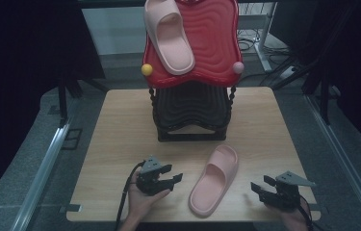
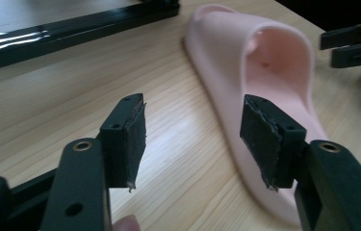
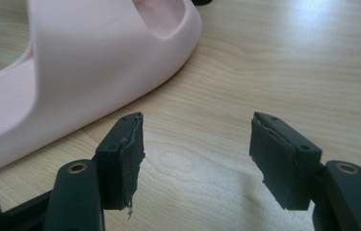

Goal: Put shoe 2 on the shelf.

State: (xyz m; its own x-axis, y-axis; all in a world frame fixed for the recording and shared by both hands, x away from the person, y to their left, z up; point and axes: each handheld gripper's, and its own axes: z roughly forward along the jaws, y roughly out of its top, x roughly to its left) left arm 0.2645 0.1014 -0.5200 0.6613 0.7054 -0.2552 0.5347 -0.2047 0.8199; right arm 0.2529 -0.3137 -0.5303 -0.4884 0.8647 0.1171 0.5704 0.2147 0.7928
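A pink slipper (image 1: 215, 179) lies sole-down on the wooden table (image 1: 120, 125), near its front edge, between my two grippers. A second pink slipper (image 1: 169, 36) rests on the red top tier (image 1: 216, 43) of a rack. My left gripper (image 1: 175, 173) is just left of the table slipper, its jaws open and empty. In the left gripper view the left gripper (image 2: 195, 125) points at the slipper (image 2: 236, 62) side on, apart from it. My right gripper (image 1: 260, 183) sits to the slipper's right, open with nothing between its pads. From the right gripper (image 3: 197, 139), the slipper (image 3: 86, 72) lies at the upper left.
The rack's black lower tier (image 1: 192, 110) stands at the table's middle back. A yellow knob (image 1: 146, 70) and a pink knob (image 1: 238, 67) mark the red tier's front corners. Metal rails run along both sides of the table. Bare wood lies left and right of the rack.
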